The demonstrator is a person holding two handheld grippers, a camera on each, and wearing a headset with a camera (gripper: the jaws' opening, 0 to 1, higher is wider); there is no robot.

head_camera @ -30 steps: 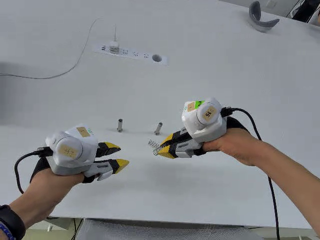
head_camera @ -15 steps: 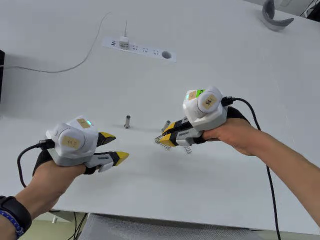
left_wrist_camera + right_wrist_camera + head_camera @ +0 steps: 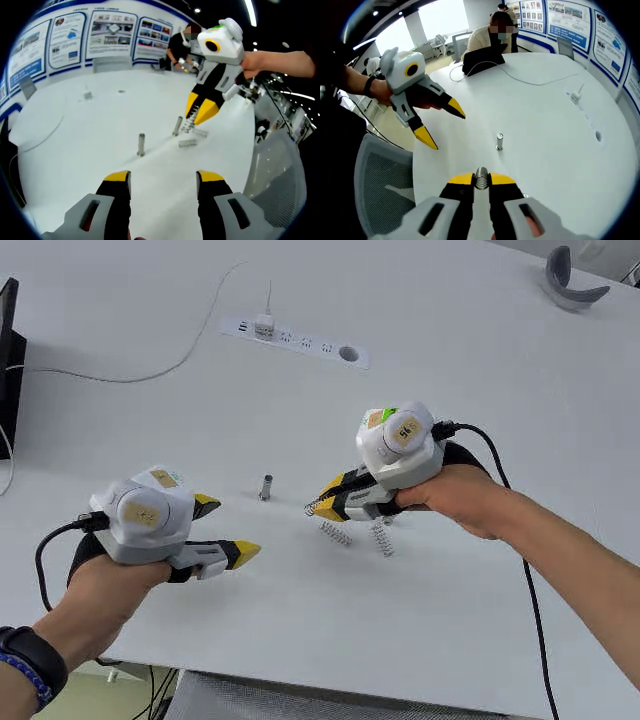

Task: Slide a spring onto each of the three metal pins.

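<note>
- Two jaws of the left gripper (image 3: 228,528) stand wide apart with nothing between them. They are over the near part of the white table (image 3: 300,640), closer to the person than the upright pin (image 3: 266,487) and to its left.
- Just right of that pin, the right gripper (image 3: 322,505) has its yellow-tipped jaws pinched tight on a spring (image 3: 312,508). In the right gripper view the coil's end pokes up between the tips, and the upright pin stands beyond it, apart from it.
- Under the right gripper's tips and right of the upright pin, the left loose spring (image 3: 335,532) and the right loose spring (image 3: 381,537) lie flat on the table, near each other but not touching.
- In the left gripper view a second pin (image 3: 177,126) stands right of the upright pin, just behind the held spring. Whether the two touch cannot be told. In the head view the right gripper's body covers that spot.
- A black cable (image 3: 525,570) runs from the right gripper back along the person's forearm, well to the right of the upright pin.
- Well beyond the upright pin lies a white power strip (image 3: 295,340) with a plug in it, and a white cable (image 3: 150,375) curves away to the left.
- Farther off, beyond the upright pin and to its right, a grey curved object (image 3: 572,270) sits near the table's far corner.
- In the right gripper view a seated person (image 3: 492,35) is at the table's far side, past the upright pin. A mesh chair (image 3: 385,185) stands beside the table edge, below the open left gripper.
</note>
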